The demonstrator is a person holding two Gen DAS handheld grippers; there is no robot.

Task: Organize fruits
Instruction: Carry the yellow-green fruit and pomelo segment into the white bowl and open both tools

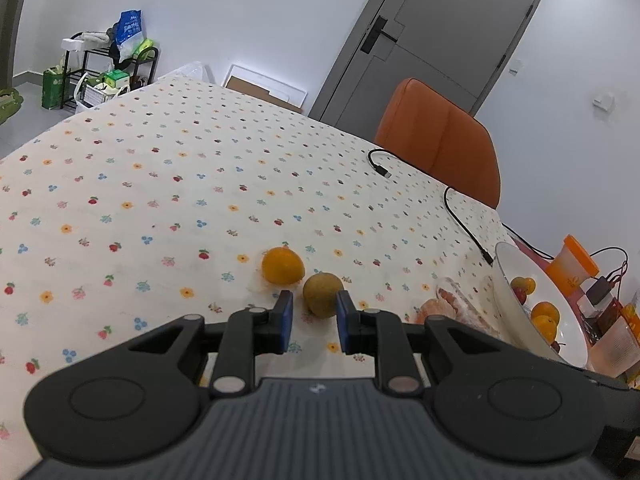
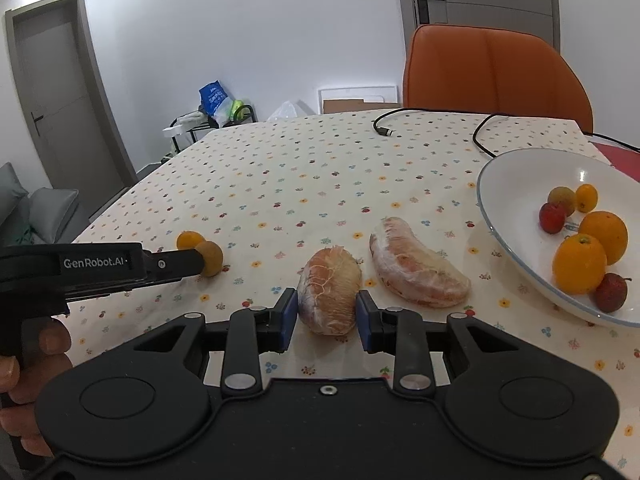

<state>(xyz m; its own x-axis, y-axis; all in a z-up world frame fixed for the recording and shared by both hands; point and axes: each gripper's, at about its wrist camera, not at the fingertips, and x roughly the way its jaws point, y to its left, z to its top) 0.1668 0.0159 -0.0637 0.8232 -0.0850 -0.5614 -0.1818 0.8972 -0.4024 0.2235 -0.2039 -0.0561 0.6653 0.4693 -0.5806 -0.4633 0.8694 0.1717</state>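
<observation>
The left gripper [image 1: 314, 312] has its blue pads [image 1: 286, 320] apart, one on each side of a brownish-green fruit [image 1: 322, 294] that rests on the flowered tablecloth [image 1: 160, 184]; whether the pads touch its skin cannot be told, since small gaps seem to show. Just beyond it, at eleven o'clock, a small orange fruit [image 1: 283, 266] sits almost against it. In the right wrist view that gripper's arm [image 2: 120, 264] covers part of both fruits.

The right gripper [image 2: 327, 314] stands spread around a peeled pomelo segment [image 2: 330, 294], the pads [image 2: 290, 320] close to its sides or just touching; the near end of the segment is hidden between them. At two o'clock lies a second pomelo segment [image 2: 418, 264], apart from the first. Farther toward three o'clock, the white bowl [image 2: 504, 216] holds two oranges [image 2: 580, 264], two red fruits [image 2: 610, 292] and two smaller pieces at the back; its right side is cut off by the frame. A black cable [image 2: 400, 120] lies on the cloth's far side, before an orange chair [image 2: 492, 76].
</observation>
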